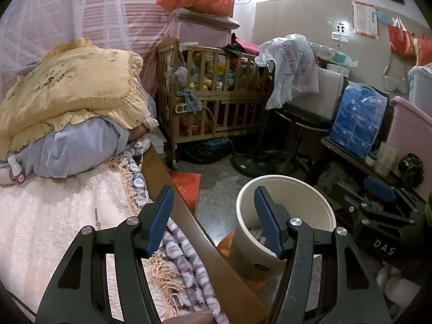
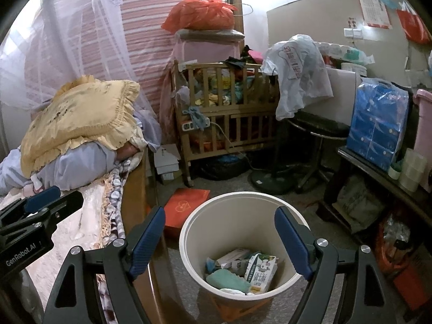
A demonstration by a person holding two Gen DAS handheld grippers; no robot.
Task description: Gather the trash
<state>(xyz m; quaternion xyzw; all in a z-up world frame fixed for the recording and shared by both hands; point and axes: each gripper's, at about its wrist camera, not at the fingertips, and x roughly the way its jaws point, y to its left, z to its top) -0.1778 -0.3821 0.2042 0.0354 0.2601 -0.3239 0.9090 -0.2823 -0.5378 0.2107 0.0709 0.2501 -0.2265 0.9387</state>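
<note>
We see a round, smooth cream plastic bin (image 2: 237,243) standing on the speckled grey floor (image 2: 229,183) just beside the wooden bed rail (image 1: 189,216). From the right wrist view the bin sits at 6 o'clock, its mouth open towards us. Inside lie a white printed carton (image 2: 260,271), a soft teal cloth (image 2: 226,279) and crumpled paper scraps.

The right tool (image 2: 224,240) hangs above the bin with its blue ribbed pads spread wide and nothing between them; it is released. The left tool (image 1: 213,216) is half spread over the bed edge, also gripping nothing, and its black frame shows at 9 o'clock in the right wrist view.

A flat red box (image 2: 186,205) lies on the floor at 10 o'clock from the bin. On the bed (image 1: 54,216), a fuzzy pale cover meets a fringed grey patterned blanket (image 1: 183,256), with a frilled yellow pillow (image 1: 73,86) at 10 o'clock.

At 12 o'clock stands a slatted wooden crib (image 2: 229,108) stuffed with cloth. A crinkled translucent plastic bag (image 2: 299,70) drapes at 1 o'clock, and a glossy blue tissue pack (image 2: 378,121) sits at 3 o'clock.
</note>
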